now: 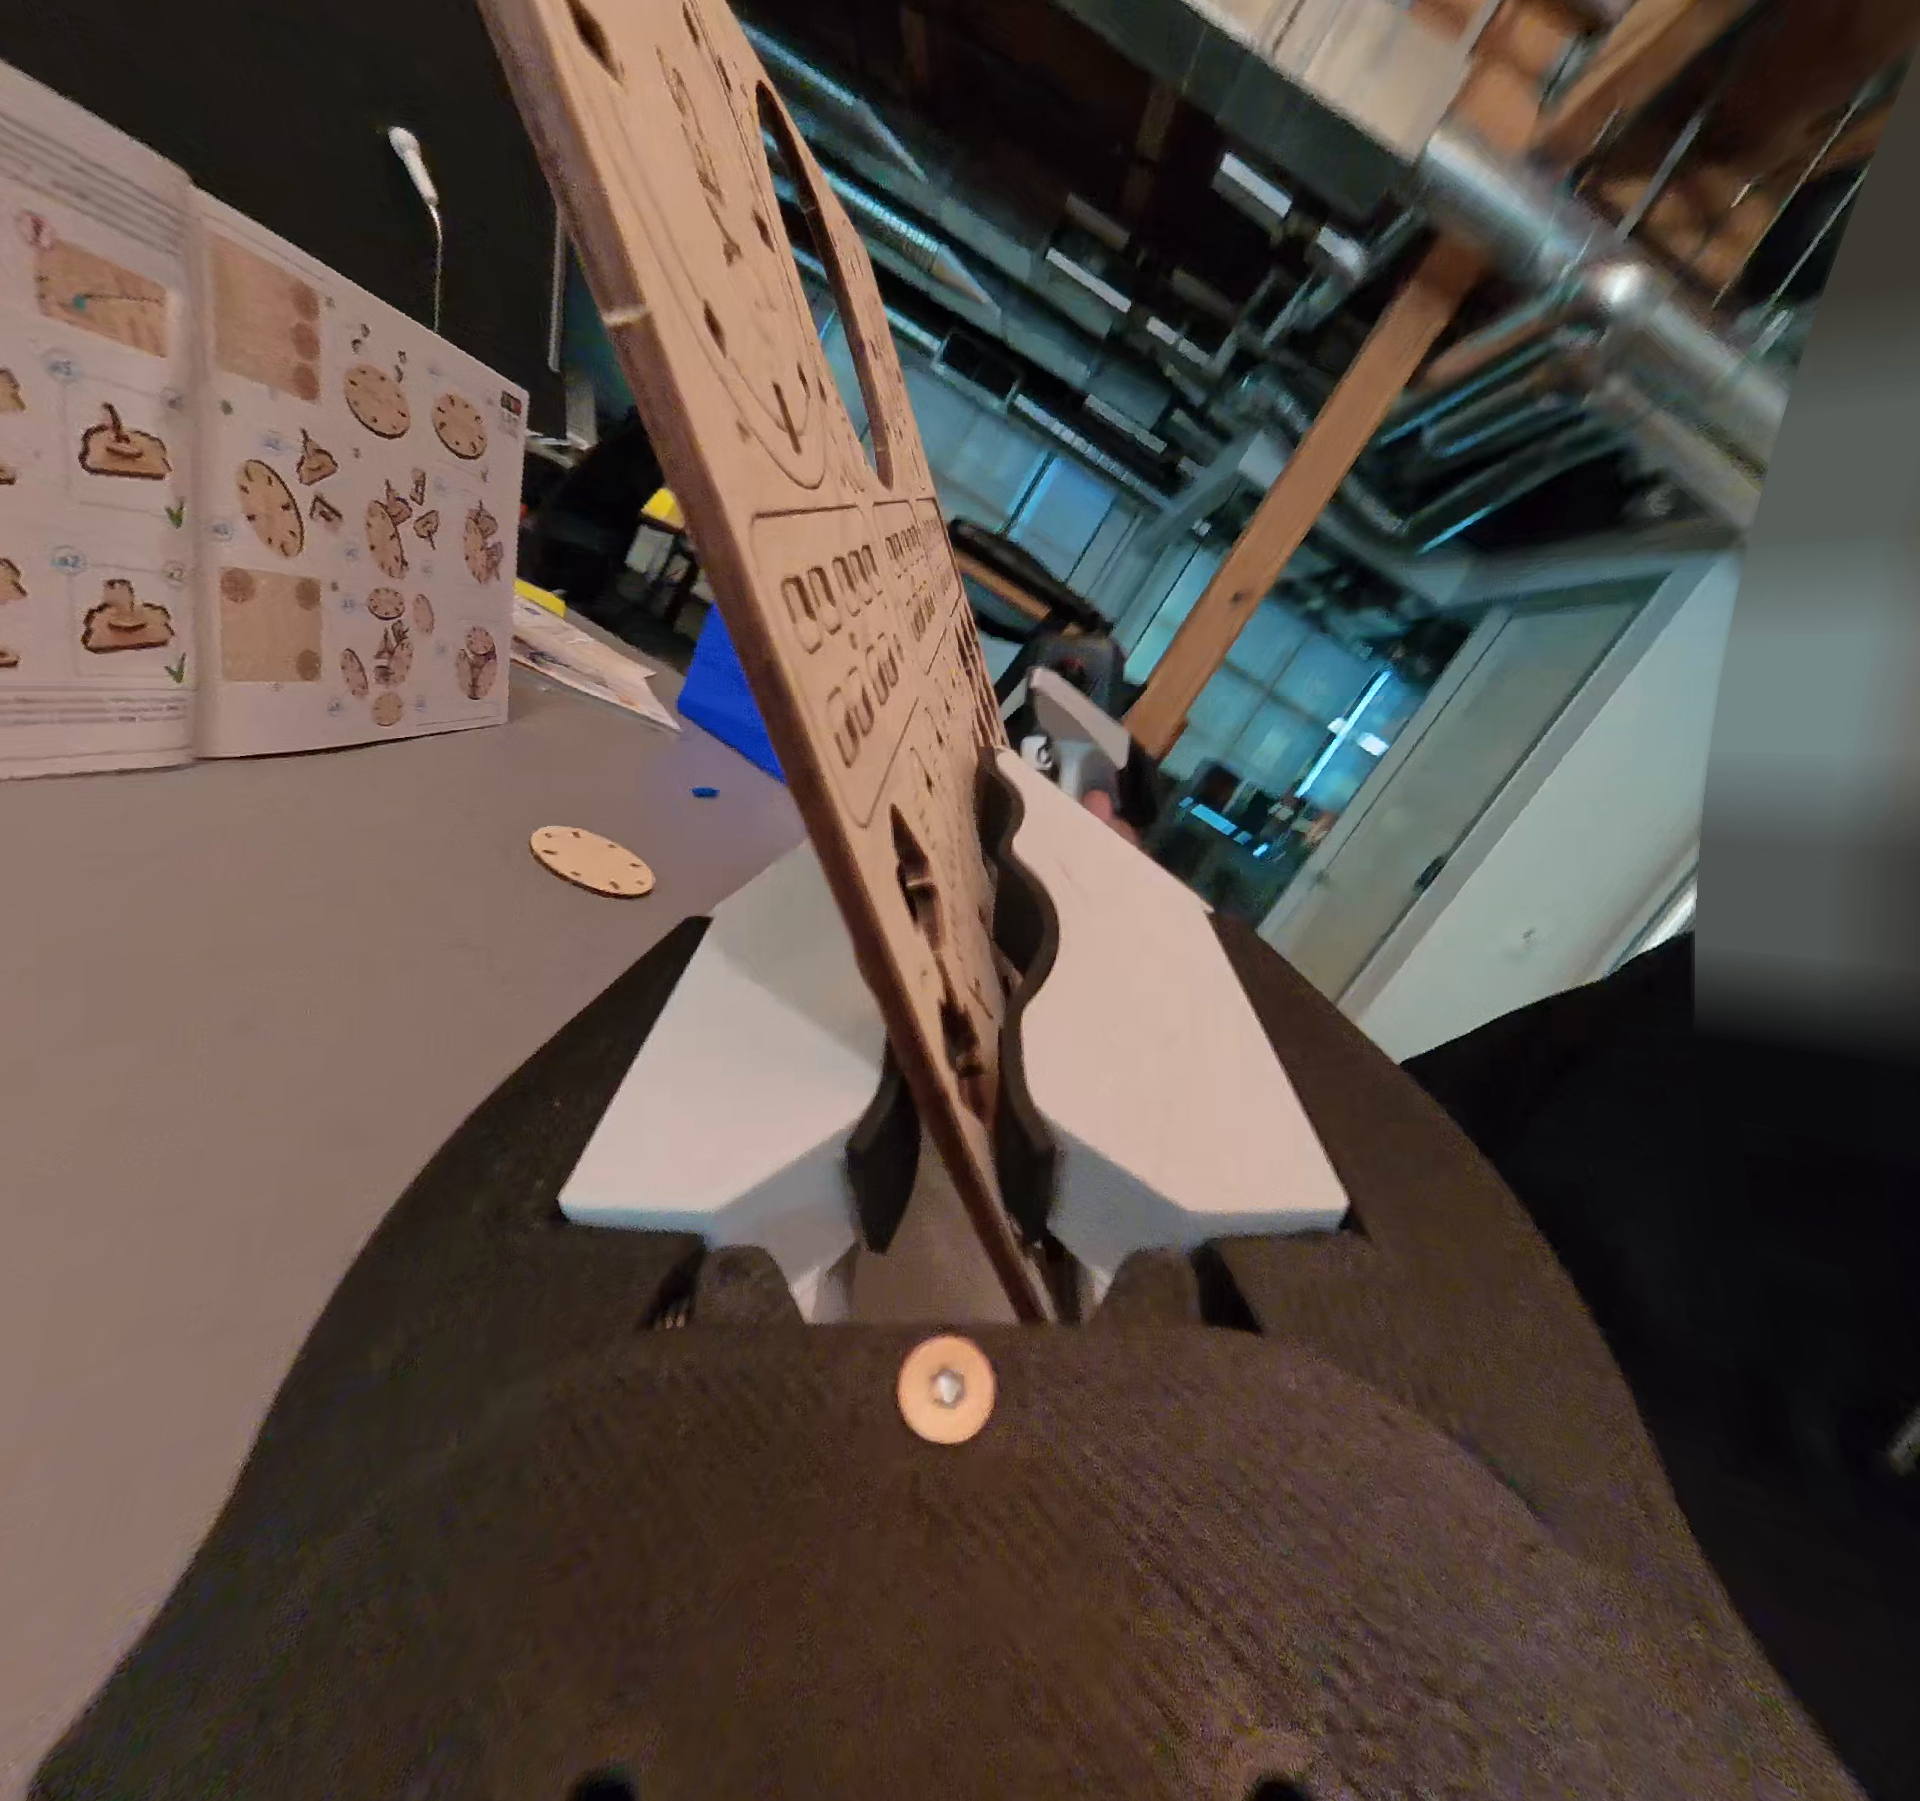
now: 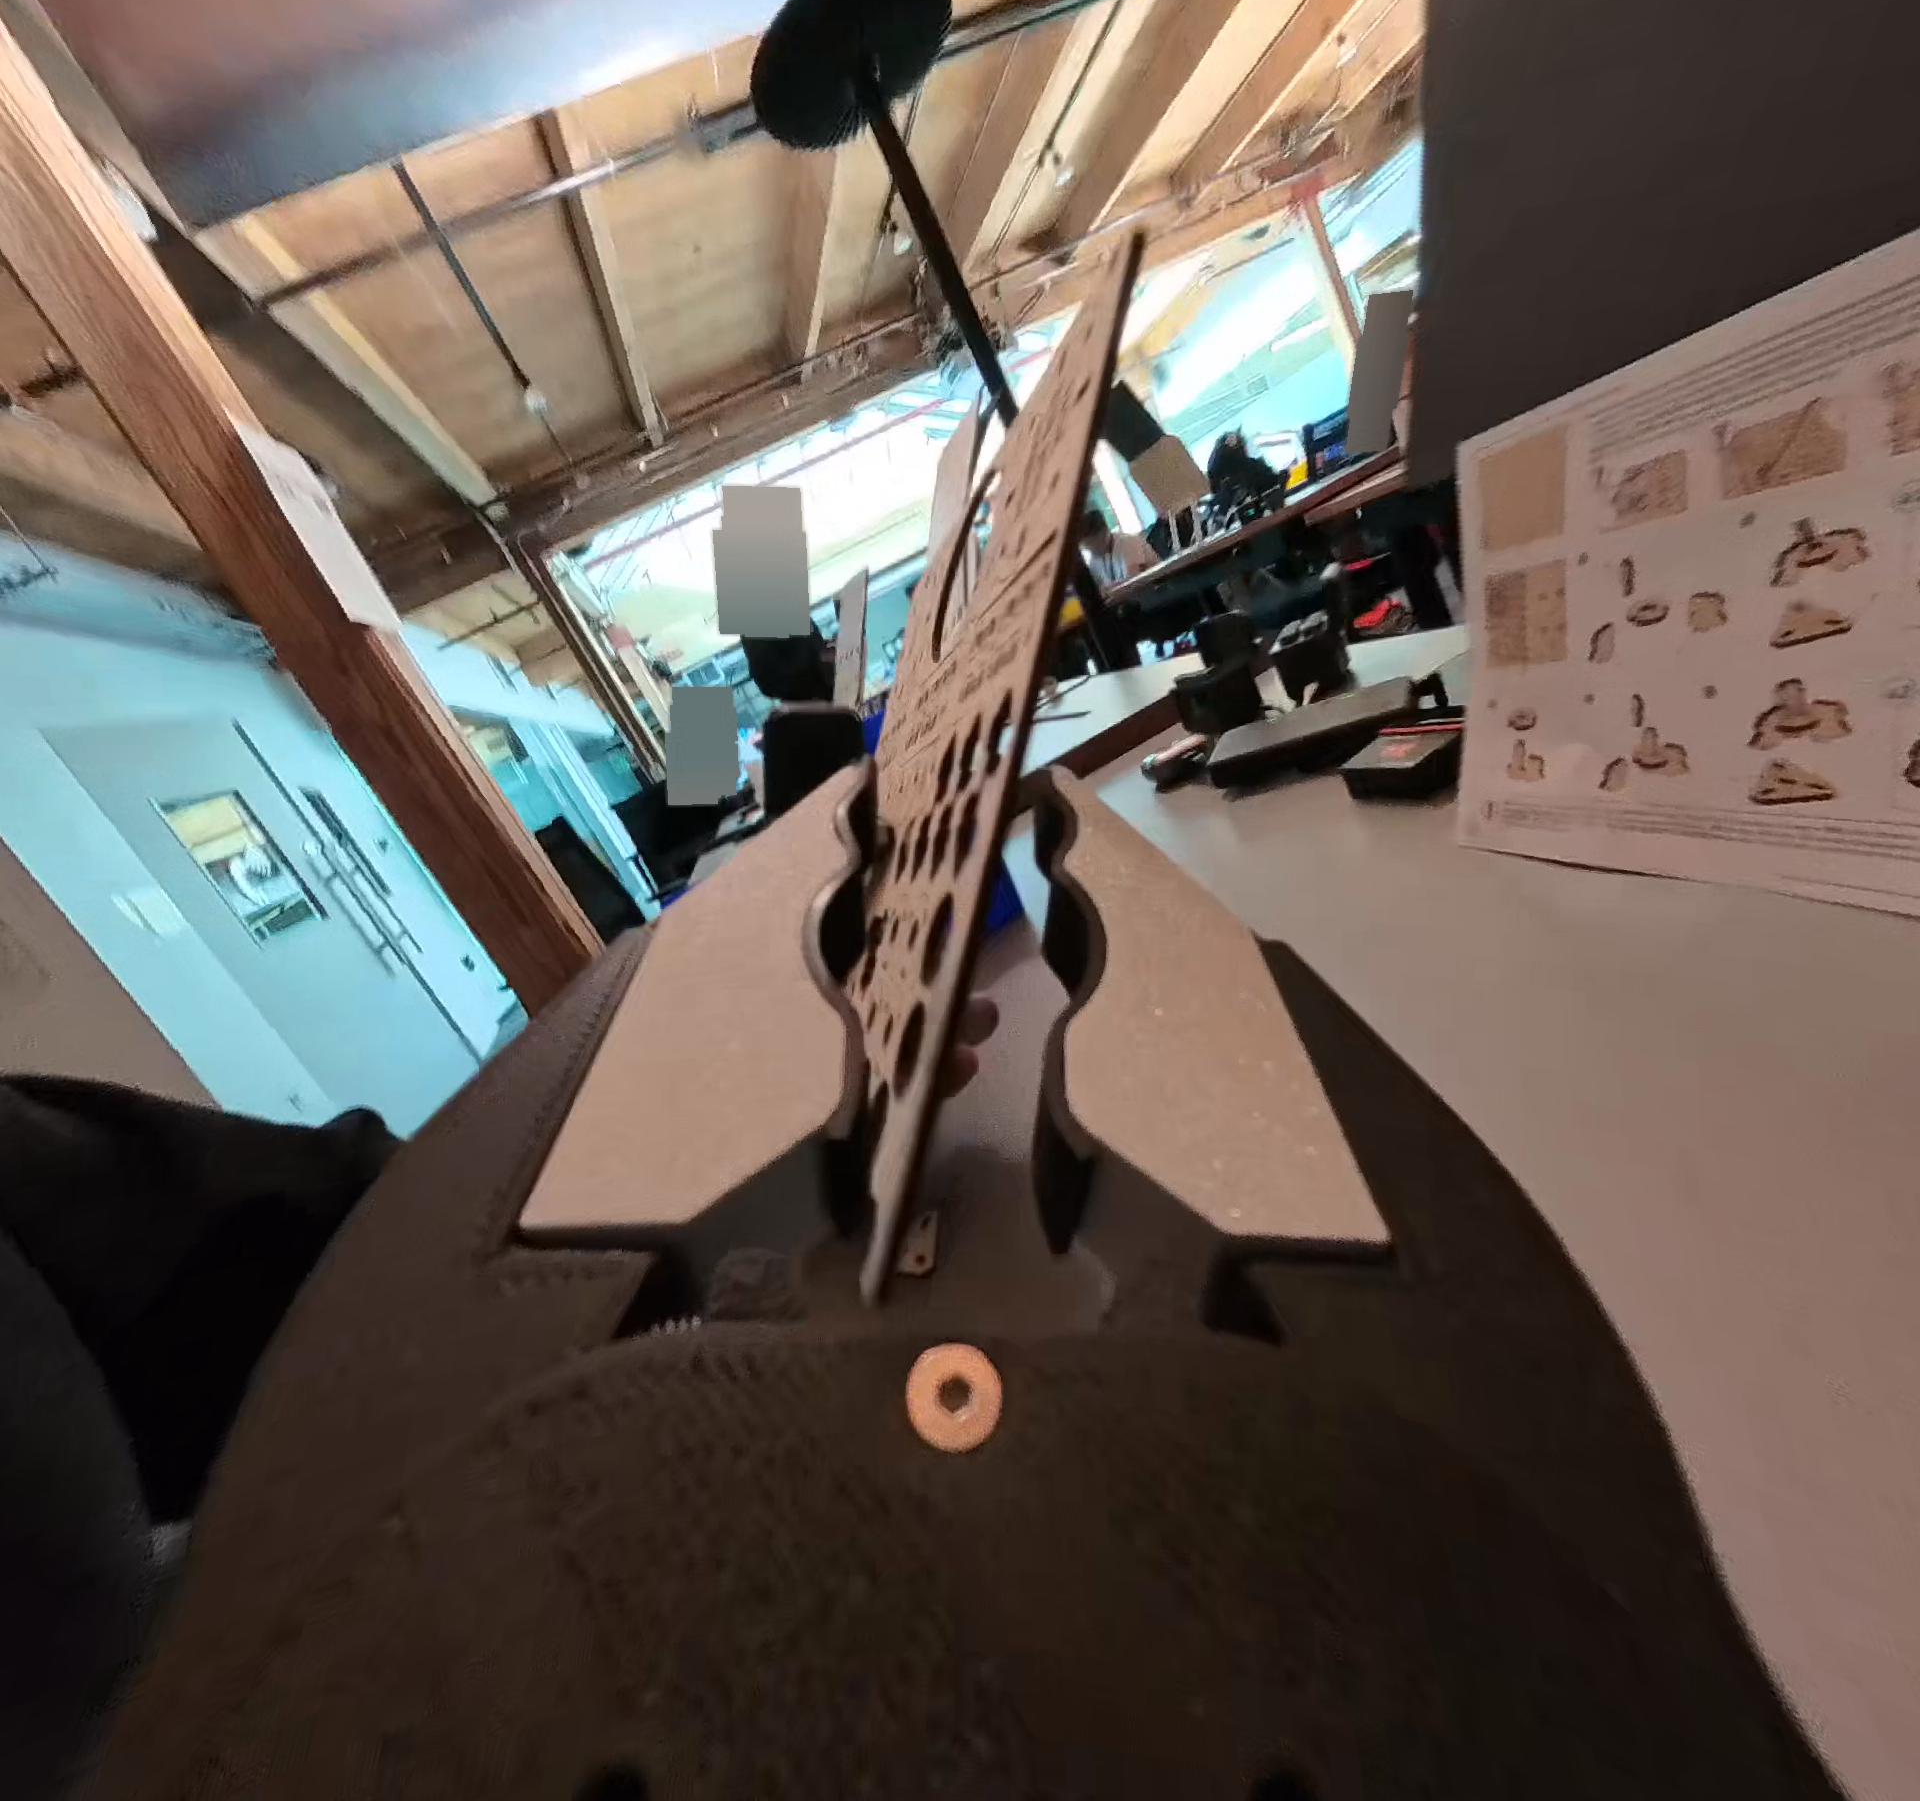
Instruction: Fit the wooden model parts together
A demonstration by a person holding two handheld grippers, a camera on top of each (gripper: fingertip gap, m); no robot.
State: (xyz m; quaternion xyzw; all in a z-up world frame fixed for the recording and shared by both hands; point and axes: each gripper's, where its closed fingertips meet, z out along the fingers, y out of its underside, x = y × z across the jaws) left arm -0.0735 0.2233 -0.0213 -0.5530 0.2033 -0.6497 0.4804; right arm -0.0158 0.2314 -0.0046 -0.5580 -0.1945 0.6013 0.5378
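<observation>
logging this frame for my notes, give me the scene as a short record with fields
left gripper: shut on a laser-cut plywood parts sheet, held tilted above the table
right gripper: open; the same sheet stands between its pads, a gap showing on the right side
table: grey
on table: loose round wooden disc; open instruction booklet; blue box

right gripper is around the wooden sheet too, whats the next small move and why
Probably close the right gripper onto the wooden sheet. Its fingers stand apart with the sheet leaning toward the left one and a clear gap at the right finger, so it has no grip. The left gripper alone clamps the sheet.
</observation>
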